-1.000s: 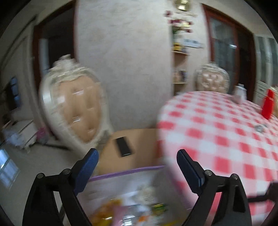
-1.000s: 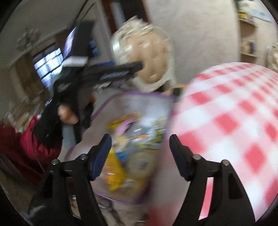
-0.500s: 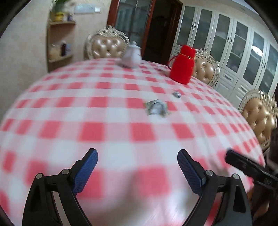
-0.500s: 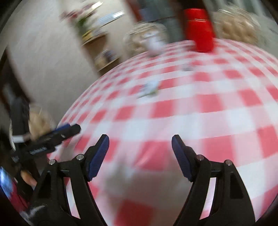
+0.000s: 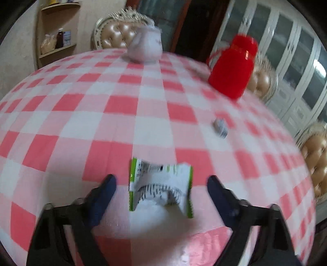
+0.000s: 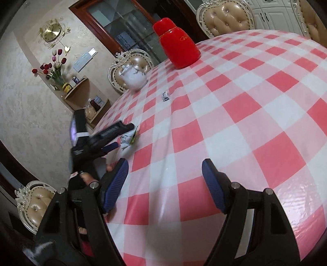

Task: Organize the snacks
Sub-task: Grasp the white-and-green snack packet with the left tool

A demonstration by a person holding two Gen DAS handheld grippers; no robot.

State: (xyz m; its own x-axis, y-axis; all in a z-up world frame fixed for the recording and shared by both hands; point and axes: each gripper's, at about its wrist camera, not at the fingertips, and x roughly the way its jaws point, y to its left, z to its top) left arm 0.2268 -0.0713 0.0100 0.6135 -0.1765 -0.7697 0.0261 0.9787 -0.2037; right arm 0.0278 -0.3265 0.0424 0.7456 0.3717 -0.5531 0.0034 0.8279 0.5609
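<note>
two sets of fingers apart, left gripper [image 5: 160, 185] closing around a snack packet [image 5: 160, 187], right gripper [image 6: 164, 186] over bare tablecloth [image 6: 235, 106]

Round worktop [image 6: 255, 106] under a glossy red-and-white checked cloth, taken as landmark. Beyond its far edge: tufted beige chairs with carved cream frames, one [image 5: 118, 34] behind the white teapot [image 6: 133, 78], another [image 6: 224, 16] behind the red flask [image 6: 177, 47]. Left of the worktop: textured beige wall [image 6: 26, 98] carrying a gold clock [image 6: 52, 33], a wall switch [image 6: 92, 51] and wooden corner shelves [image 6: 81, 90] with tulips [image 6: 53, 65] and jars. Behind the far chairs: dark wood-framed glass door [image 6: 126, 26]. To the right of the worktop: white glazed cabinets [image 5: 296, 61]. A further chair [image 6: 34, 204] stands at the near left
</note>
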